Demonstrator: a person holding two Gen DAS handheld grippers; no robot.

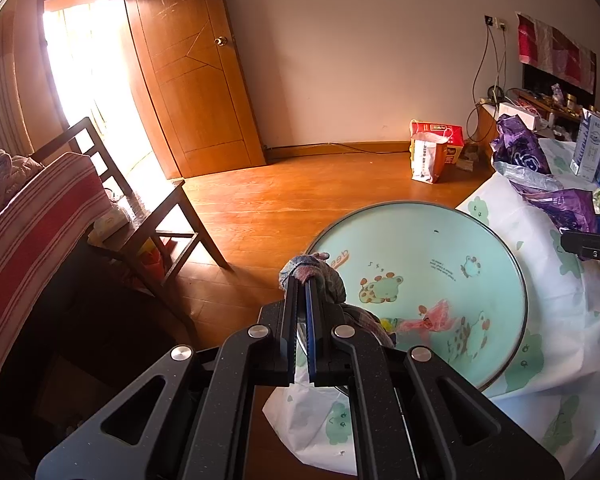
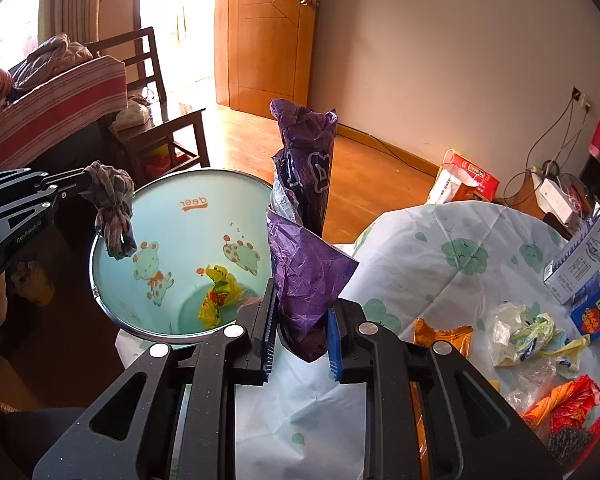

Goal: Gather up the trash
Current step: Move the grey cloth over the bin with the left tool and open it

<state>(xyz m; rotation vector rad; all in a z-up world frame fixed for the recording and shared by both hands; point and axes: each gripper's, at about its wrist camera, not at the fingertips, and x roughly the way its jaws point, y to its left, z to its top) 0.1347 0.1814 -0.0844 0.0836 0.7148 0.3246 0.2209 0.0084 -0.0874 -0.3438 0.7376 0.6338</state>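
**Rag and purple bag over the bin**

Left gripper clenched on a knotted rag, hanging above the near rim of the round bin. Right gripper grasping a crumpled purple bag, upright beside the bin. Yellow wrapper inside. More wrappers on the table.

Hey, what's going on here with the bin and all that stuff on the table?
A person is clearing trash with a handheld tool in each hand. The left tool is shut on a knotted plaid rag, holding it above the rim of the mint cartoon-print bin. The right tool grips a crumpled purple plastic bag over the table's edge beside the bin. A yellow wrapper already lies inside the bin; more wrappers wait on the tablecloth.
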